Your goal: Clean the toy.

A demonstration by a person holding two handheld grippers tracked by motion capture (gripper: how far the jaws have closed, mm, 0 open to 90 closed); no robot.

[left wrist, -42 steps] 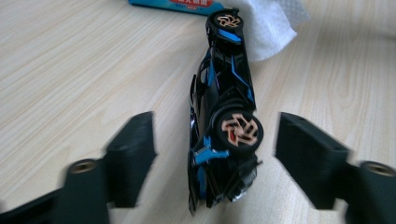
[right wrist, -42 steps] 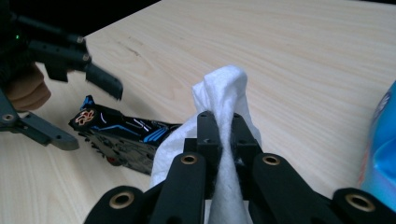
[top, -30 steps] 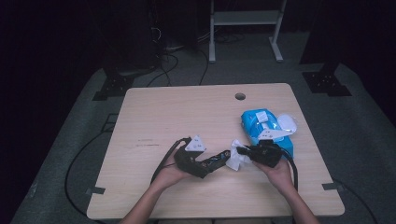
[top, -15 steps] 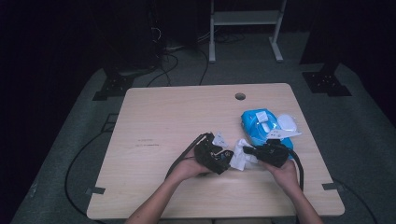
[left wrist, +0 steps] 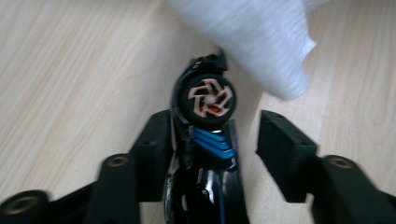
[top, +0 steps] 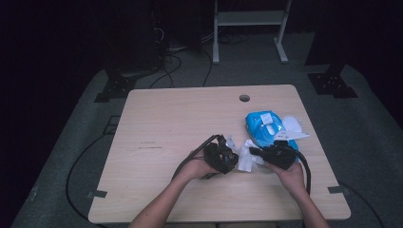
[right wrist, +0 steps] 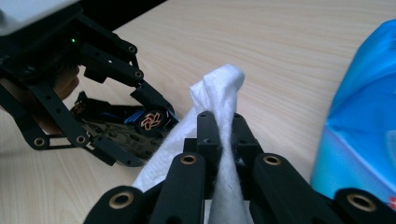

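Shifted rightward, the left gripper (left wrist: pixel 210 140), jaws just closing around the black device (left wrist: pixel 208 154), meets the right gripper (right wrist: pixel 219 128)'s clamped white wipe (right wrist: pixel 219 88); wiping remains.

left and far half of the table (top: pixel 176 114) lie bare, so i have open passage there. right side is crowded: blue wipe pack (top: pixel 261 127) stands just behind the right gripper (top: pixel 256 153), blocking forward travel. white wipe (top: pixel 246 159) and a black toy car (left wrist: pixel 205 140) fill the gap between both grippers.
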